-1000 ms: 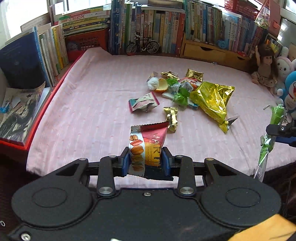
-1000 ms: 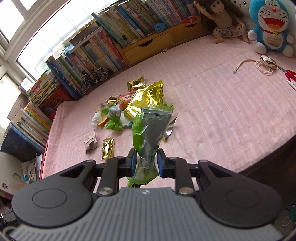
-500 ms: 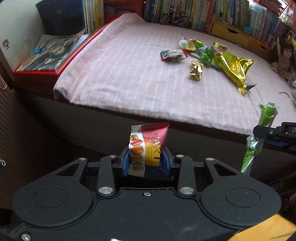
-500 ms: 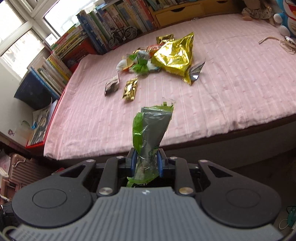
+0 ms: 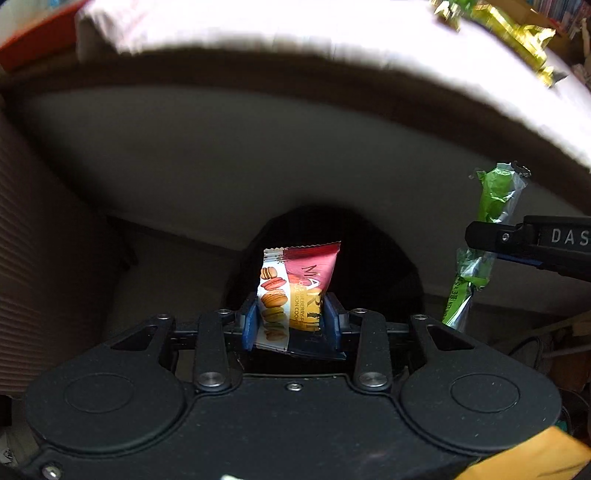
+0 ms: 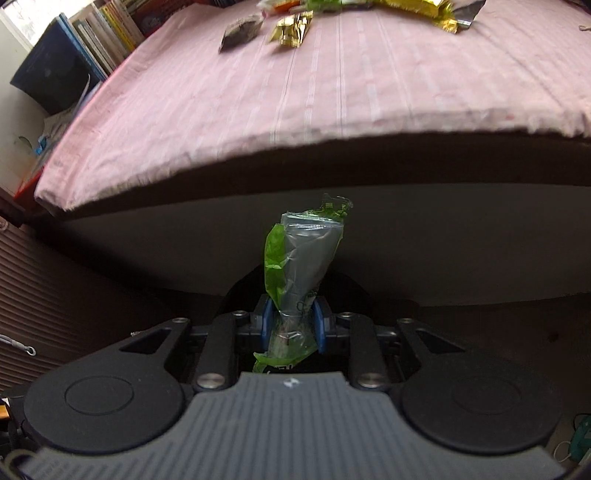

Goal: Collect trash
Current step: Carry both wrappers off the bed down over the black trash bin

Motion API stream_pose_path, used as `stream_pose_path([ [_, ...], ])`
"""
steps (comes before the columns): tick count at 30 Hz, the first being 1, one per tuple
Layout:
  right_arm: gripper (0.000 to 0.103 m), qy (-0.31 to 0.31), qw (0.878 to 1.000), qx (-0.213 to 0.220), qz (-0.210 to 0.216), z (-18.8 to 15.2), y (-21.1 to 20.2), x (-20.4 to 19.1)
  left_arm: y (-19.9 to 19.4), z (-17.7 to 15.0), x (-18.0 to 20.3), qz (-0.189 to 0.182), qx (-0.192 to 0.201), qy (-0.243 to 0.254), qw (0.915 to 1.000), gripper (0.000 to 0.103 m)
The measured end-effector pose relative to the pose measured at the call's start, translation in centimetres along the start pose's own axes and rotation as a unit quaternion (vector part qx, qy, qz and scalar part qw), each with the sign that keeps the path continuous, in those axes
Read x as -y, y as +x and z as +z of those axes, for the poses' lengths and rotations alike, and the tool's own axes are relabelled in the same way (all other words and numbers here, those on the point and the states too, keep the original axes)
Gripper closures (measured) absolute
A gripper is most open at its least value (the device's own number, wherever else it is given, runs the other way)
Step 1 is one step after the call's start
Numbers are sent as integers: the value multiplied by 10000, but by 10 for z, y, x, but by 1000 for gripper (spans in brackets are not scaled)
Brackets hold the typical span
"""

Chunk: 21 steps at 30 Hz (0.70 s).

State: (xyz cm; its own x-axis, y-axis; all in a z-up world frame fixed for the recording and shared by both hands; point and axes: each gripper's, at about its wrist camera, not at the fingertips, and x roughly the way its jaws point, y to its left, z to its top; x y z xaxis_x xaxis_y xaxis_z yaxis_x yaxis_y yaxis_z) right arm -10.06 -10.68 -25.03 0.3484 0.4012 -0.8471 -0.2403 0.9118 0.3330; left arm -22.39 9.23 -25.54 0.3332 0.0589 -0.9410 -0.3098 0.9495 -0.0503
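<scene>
while both grippers hang below the bed point(image 6: 295, 85) edge, take them in turn from the left. your left gripper point(image 5: 291, 325) has its blue pads pressed on a macaron packet point(image 5: 295, 291), jaws narrowed to the packet's width, the packet standing up out of them. beyond it sits a dark round shape point(image 5: 325, 266), which looks like a bin mouth, though it is too dark to be sure. centre the packet over that opening before you let go, and part the jaws fully so the foil does not cling to a pad.

your right gripper point(image 6: 291, 328) is pinched on a green wrapper point(image 6: 303, 266), most of it flopping above the jaws. its long loose end could catch the rim, so lower it well in, then release.

more wrappers point(image 6: 291, 29) lie on the bed, cut off at the top of both views. the floor and the dark shape's rim are blurred, and you cannot see whether anything is inside.
</scene>
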Motion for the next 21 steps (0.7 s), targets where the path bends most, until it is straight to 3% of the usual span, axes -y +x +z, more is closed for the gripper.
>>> stream_pose_path([
  [11, 75, -397, 9961, -736, -293, -51, 122, 12, 127, -25, -21, -181, -613, -159, 9978, 69],
  [21, 74, -307, 9939, -1014, -321, -66, 165, 20, 173, -39, -23, -235, -861, -235, 9957, 68],
])
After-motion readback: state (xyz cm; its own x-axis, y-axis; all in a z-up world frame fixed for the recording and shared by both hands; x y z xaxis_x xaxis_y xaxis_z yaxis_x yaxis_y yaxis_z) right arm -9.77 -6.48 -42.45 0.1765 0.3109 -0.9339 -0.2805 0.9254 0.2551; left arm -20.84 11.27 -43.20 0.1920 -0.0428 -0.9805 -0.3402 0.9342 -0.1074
